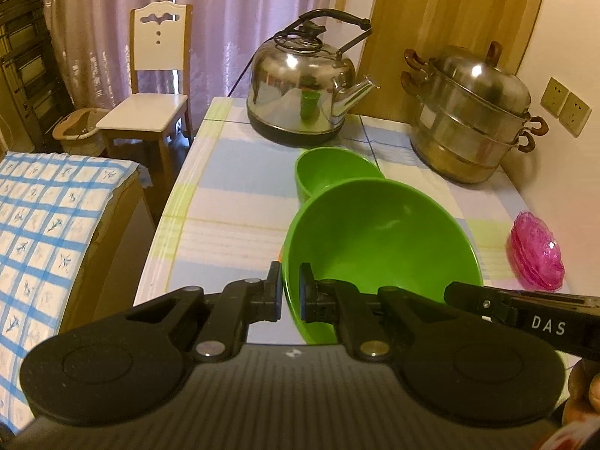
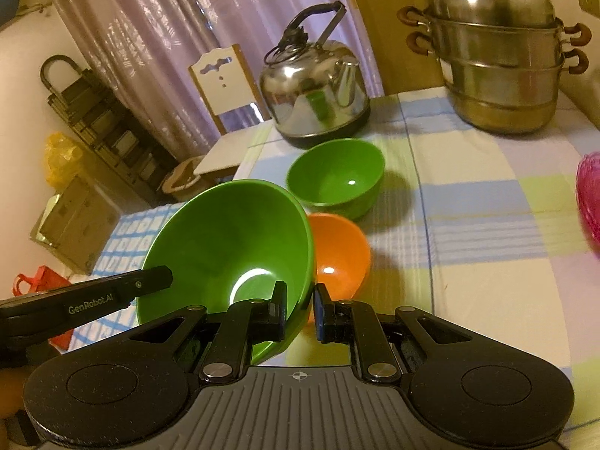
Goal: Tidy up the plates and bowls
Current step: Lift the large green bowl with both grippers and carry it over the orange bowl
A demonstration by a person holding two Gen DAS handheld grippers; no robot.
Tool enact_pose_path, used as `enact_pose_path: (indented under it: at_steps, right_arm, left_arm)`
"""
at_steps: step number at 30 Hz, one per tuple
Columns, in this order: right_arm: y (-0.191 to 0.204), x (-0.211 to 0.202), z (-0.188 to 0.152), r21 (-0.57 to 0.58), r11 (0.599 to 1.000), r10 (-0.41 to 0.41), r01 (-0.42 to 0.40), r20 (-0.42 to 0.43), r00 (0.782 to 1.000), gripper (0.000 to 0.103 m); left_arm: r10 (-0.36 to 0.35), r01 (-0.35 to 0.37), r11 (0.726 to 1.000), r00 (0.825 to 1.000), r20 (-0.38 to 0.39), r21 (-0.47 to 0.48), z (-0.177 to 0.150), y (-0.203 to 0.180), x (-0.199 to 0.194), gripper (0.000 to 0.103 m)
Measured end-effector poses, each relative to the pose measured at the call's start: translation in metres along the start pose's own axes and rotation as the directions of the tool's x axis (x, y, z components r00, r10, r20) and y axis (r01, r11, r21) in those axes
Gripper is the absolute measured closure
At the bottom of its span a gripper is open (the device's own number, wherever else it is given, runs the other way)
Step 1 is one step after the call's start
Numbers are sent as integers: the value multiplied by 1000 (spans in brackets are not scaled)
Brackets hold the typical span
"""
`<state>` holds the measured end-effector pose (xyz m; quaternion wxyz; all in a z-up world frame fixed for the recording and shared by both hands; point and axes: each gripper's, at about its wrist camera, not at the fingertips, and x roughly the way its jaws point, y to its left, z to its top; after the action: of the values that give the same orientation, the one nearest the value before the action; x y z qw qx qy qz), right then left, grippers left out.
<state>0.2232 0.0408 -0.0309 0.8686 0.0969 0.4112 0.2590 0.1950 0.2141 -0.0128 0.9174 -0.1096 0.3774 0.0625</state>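
A large green bowl (image 1: pixel 378 243) is held above the table by both grippers. My left gripper (image 1: pixel 289 292) is shut on its left rim. My right gripper (image 2: pixel 300 309) is shut on its right rim; the bowl (image 2: pixel 228 240) tilts in the right wrist view. A small green bowl (image 1: pixel 330 168) (image 2: pixel 337 176) stands on the table beyond it. An orange bowl (image 2: pixel 339 255) stands under and right of the large bowl; only a sliver shows in the left wrist view. Pink glass plates (image 1: pixel 538 251) (image 2: pixel 588 195) are stacked at the right.
A steel kettle (image 1: pixel 300 86) (image 2: pixel 315 90) and a stacked steel steamer pot (image 1: pixel 468 120) (image 2: pixel 502 60) stand at the back of the checked tablecloth (image 1: pixel 225 195). A white chair (image 1: pixel 150 105) and a blue-checked covered box (image 1: pixel 45 225) are left of the table.
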Motion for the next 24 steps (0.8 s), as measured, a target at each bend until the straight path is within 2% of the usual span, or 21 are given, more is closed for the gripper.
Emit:
enact_pose_path:
  at_steps: [11, 24]
  right_arm:
    - [-25, 33, 21, 12, 999, -37, 37, -32, 999, 89]
    - [-48, 81, 19, 17, 998, -65, 67, -100, 993, 90]
  left_arm:
    - [-13, 15, 999, 999, -40, 33, 21, -8, 48, 96]
    - [1, 3, 1000, 994, -109, 31, 6, -2, 97, 96]
